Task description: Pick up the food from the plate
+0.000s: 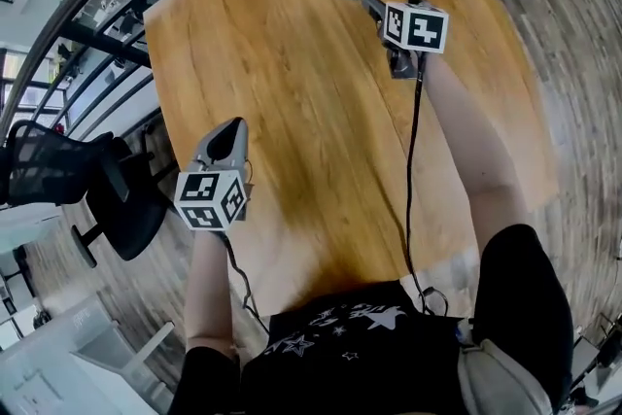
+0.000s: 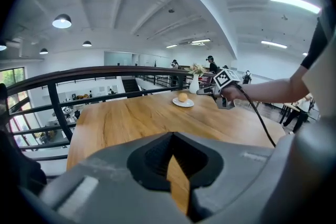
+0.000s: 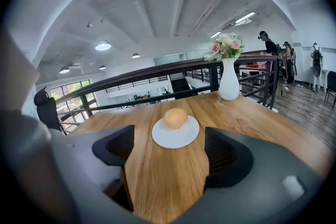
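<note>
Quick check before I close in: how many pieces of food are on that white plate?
1. A single round bun sits mid-plate, near the table's far end, just ahead of the open right tool. Nothing looks hidden behind it.

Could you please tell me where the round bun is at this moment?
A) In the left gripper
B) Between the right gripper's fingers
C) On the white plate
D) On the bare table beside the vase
C: the bun sits on the white plate, ahead of the right gripper, whose fingers stand wide apart and short of it.
</note>
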A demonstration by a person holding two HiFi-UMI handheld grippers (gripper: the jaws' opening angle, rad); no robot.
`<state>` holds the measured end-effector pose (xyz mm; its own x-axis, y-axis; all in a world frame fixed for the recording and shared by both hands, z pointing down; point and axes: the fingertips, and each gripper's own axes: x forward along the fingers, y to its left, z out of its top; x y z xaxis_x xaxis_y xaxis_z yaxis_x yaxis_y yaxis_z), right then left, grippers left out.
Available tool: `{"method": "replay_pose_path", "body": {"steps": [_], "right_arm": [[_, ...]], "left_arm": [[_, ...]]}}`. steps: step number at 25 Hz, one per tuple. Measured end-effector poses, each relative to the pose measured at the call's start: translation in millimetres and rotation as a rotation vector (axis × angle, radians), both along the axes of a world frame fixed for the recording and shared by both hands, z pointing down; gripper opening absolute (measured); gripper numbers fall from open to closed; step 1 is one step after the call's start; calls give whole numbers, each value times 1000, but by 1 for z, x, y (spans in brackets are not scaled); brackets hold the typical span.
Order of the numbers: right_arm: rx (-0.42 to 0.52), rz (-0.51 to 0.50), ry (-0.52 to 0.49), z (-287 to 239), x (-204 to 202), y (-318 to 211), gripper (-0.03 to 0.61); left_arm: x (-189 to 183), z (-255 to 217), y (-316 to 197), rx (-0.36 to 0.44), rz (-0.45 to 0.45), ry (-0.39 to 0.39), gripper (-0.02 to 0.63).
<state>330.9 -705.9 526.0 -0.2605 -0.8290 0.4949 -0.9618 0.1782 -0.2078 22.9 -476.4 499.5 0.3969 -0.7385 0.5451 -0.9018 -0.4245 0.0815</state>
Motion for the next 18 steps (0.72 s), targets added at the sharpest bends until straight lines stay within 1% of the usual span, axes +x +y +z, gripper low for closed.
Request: {"method": "replay_pose_path", "body": {"steps": [3, 8, 13, 18], "right_arm": [[18, 2, 23, 13, -3, -40, 423], [7, 4, 53, 35, -8, -87, 423], [0, 25, 49, 49, -14, -118, 422], [-23, 30, 95, 61, -23, -134, 423]], "left_arm": [[6, 8, -28, -2, 0, -19, 2], [19, 23, -62, -7, 0, -29, 2], [28, 33, -78, -11, 11, -31, 2], [30, 41, -79, -30, 0, -22, 2]]}}
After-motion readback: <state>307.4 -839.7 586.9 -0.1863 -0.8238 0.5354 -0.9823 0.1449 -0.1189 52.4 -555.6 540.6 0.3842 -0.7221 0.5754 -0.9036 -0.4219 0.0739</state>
